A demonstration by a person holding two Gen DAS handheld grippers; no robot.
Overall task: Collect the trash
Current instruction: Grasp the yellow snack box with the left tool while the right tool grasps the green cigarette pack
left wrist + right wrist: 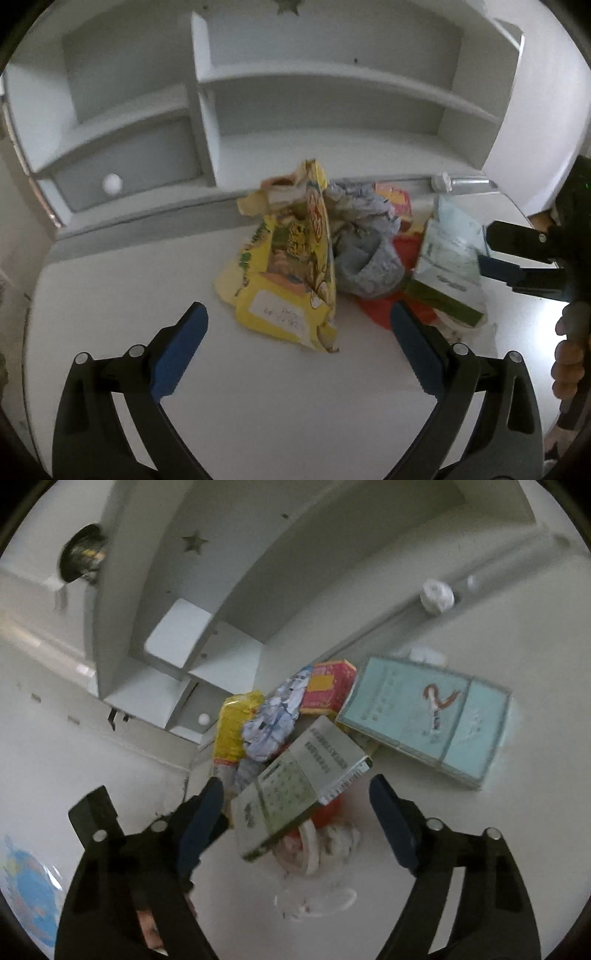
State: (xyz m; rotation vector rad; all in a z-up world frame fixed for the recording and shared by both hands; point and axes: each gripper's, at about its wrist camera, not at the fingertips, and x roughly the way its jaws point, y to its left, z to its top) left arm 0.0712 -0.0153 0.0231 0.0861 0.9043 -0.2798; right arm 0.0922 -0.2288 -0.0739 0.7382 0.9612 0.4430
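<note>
A pile of trash lies on the white desk [110,295]. It holds a torn yellow snack bag [284,273], a crumpled grey-blue wrapper [365,254], a red wrapper [402,314] and a green-and-white box [447,273]. My left gripper [295,347] is open, just short of the yellow bag. In the right wrist view my right gripper [295,819] is open, its fingers on either side of the green-and-white box [299,779], which rests tilted on the pile. The right gripper also shows at the right of the left wrist view [491,251]. A crumpled white tissue [332,845] lies under the box.
A flat pale-blue box [428,716] lies on the desk right of the pile. A red-and-yellow packet [325,690] sits at the back. White shelving [295,92] with a knobbed drawer [112,182] stands behind. A bottle [458,181] lies along the shelf base.
</note>
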